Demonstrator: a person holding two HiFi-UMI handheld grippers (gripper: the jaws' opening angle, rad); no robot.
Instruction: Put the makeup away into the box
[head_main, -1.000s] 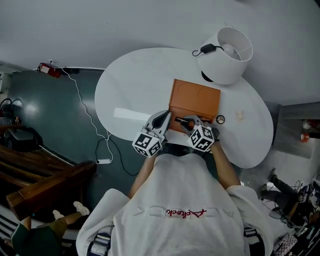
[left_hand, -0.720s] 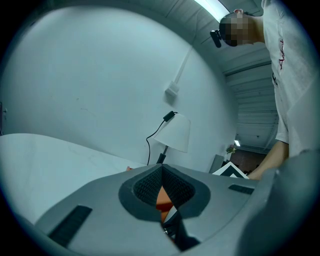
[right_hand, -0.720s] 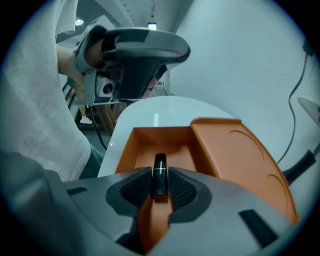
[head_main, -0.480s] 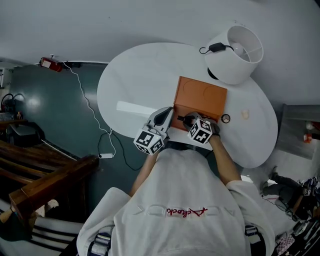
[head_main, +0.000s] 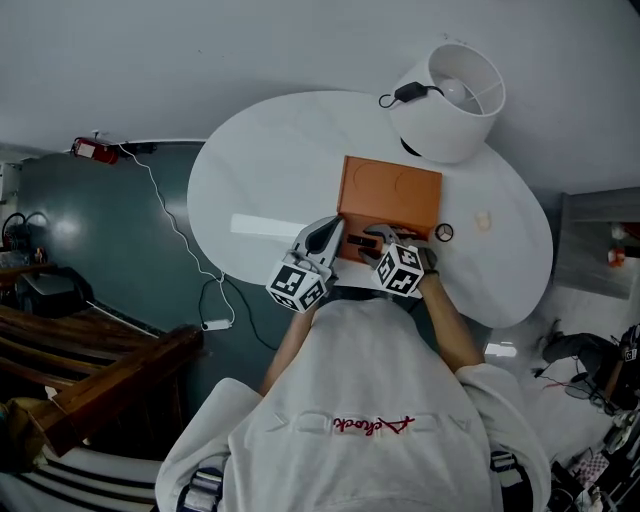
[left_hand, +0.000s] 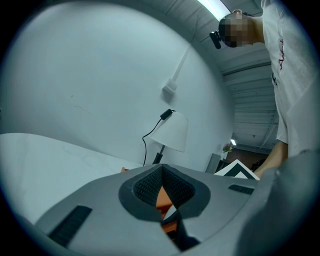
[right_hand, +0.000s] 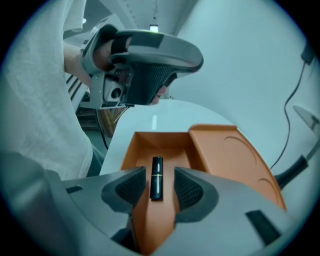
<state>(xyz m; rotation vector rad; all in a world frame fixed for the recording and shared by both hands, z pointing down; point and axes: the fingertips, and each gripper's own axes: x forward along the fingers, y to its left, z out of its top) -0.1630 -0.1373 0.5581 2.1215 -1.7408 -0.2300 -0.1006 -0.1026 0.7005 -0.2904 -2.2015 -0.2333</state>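
An orange box (head_main: 390, 195) lies open on the white oval table (head_main: 270, 170). In the right gripper view a black lipstick (right_hand: 156, 177) lies lengthwise on the floor of the box (right_hand: 235, 155). My right gripper (right_hand: 160, 189) stands over it, pointing steeply down. Its jaws are opening, with a pad on each side of the tube and neither touching it. In the head view the right gripper (head_main: 378, 240) is at the box's near edge. My left gripper (head_main: 335, 232) is beside the near left corner, about level and shut, with orange showing past its tips (left_hand: 162, 192).
A white lamp (head_main: 450, 100) with a black cord stands behind the box. A small round item (head_main: 443, 233) and a pale small item (head_main: 483, 220) lie on the table right of the box. A white cable (head_main: 180, 230) runs over the floor at left.
The right gripper's jaws have spread apart and the lipstick they held now lies loose in the box. Both hands have stayed where they were.
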